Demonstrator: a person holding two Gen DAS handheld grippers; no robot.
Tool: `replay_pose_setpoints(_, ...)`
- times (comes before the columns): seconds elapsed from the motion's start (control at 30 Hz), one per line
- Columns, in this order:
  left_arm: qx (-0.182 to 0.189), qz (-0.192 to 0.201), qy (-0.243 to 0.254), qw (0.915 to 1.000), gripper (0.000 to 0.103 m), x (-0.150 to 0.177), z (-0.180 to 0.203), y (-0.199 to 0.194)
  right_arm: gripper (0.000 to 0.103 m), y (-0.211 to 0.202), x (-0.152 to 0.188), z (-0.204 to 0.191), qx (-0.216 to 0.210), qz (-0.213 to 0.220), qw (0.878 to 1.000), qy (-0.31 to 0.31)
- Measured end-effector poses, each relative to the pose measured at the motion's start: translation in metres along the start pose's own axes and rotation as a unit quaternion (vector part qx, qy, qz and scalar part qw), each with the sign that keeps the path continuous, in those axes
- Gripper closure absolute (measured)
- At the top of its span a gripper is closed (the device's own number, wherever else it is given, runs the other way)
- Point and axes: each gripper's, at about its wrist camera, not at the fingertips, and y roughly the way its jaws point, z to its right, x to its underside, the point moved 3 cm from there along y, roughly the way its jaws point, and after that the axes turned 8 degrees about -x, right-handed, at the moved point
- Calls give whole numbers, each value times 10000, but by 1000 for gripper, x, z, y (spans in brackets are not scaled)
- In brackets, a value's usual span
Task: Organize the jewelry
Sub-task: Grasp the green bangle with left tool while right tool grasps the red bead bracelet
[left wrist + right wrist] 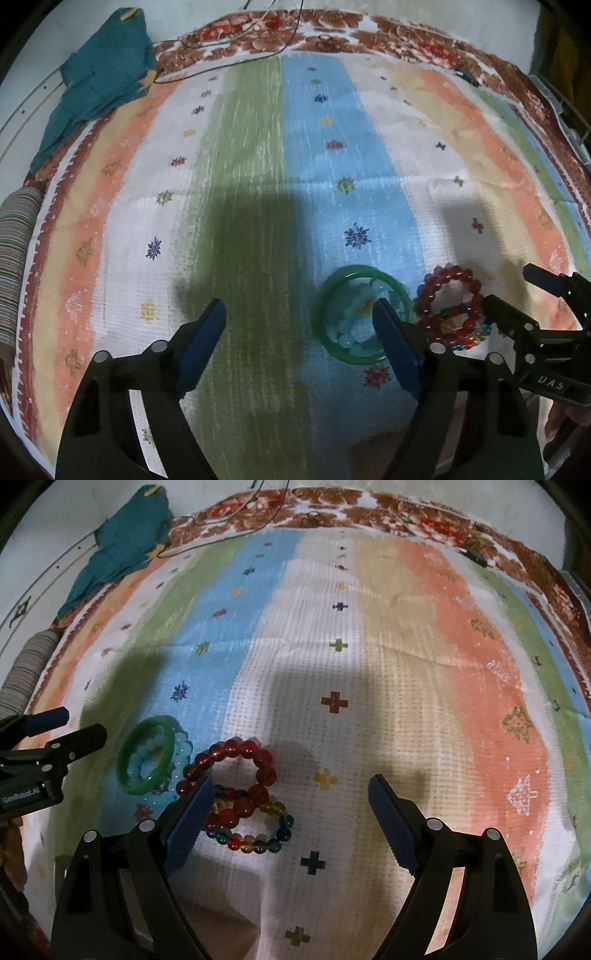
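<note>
Left wrist: left tongs [299, 325] gape wide, empty, above the striped cloth [258, 166]. Green bangle [364, 314] rings pale blue beads [345, 338], beside their right tip.

Right wrist: right tongs [290, 805] wide, empty. Red bead bracelet [236, 775] overlaps multicolour bracelet [255, 836]; best pinch one strand only. No container visible.

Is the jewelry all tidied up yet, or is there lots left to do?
It looks barely started. Nothing is in hand: the left gripper and right gripper are both open and empty. The green bangle lies over the pale blue bead bracelet, and the red bead bracelet overlaps the multicolored bead bracelet, all bunched on the striped cloth. No jewelry box is in view.
</note>
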Motion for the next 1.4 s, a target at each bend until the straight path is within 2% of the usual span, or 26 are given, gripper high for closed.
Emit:
replay_pose_setpoints(0.1, -31, -80, 38, 10000, 30, 0, -1, 8, 18, 8, 0, 1, -28, -74, 10000, 16)
replay_pose_setpoints(0.13, -40, -97, 46, 9999, 32, 1, -2, 10, 22, 9, 0, 1, -29, -80, 10000, 24)
replay_pose_setpoints(0.17, -55, -127, 63, 9999, 34, 1, -2, 13, 33, 12, -1, 2, -37, -114, 9999, 52)
replay_pose_setpoints(0.2, -61, -166, 92, 9998, 36, 2, -1, 16, 39, 15, -1, 4, -47, -147, 9998, 96)
replay_pose_setpoints(0.3, -94, -233, 187, 9995, 39, 4, 1, 23, 43, 21, 0, 7, -125, -244, 9995, 184)
replay_pose_setpoints(0.4, -328, -329, 209, 9987, 41, 6, -2, 31, 44, 24, 1, 8, -128, -245, 9995, 173)
replay_pose_setpoints(0.57, -177, -428, 299, 9985, 45, 10, 1, 40, 55, 26, 0, 5, -174, -230, 9995, 161)
replay_pose_setpoints(0.7, -120, -437, 366, 9983, 55, 12, 6, 41, 72, 31, -2, 2, -145, -218, 9996, 87)
replay_pose_setpoints(0.77, -162, -427, 439, 9980, 60, 14, 10, 41, 79, 32, -3, 2, -233, -209, 9994, 120)
replay_pose_setpoints(0.8, -188, -428, 458, 9979, 62, 15, 10, 42, 85, 32, -3, 2, -317, -213, 9992, 149)
replay_pose_setpoints(0.9, -156, -439, 459, 9979, 79, 16, 12, 43, 87, 32, -2, 1, -321, -214, 9992, 113)
replay_pose_setpoints(0.97, -171, -440, 477, 9977, 95, 15, 15, 43, 87, 31, -2, 0, -320, -197, 9993, 67)
replay_pose_setpoints(1.17, -193, -432, 535, 9974, 96, 15, 14, 36, 89, 20, -3, 0, -191, -17, 9998, 24)
replay_pose_setpoints(1.4, -29, -143, 372, 9992, 96, 6, 9, 7, 89, 0, 0, -4, 33, 116, 9999, -78)
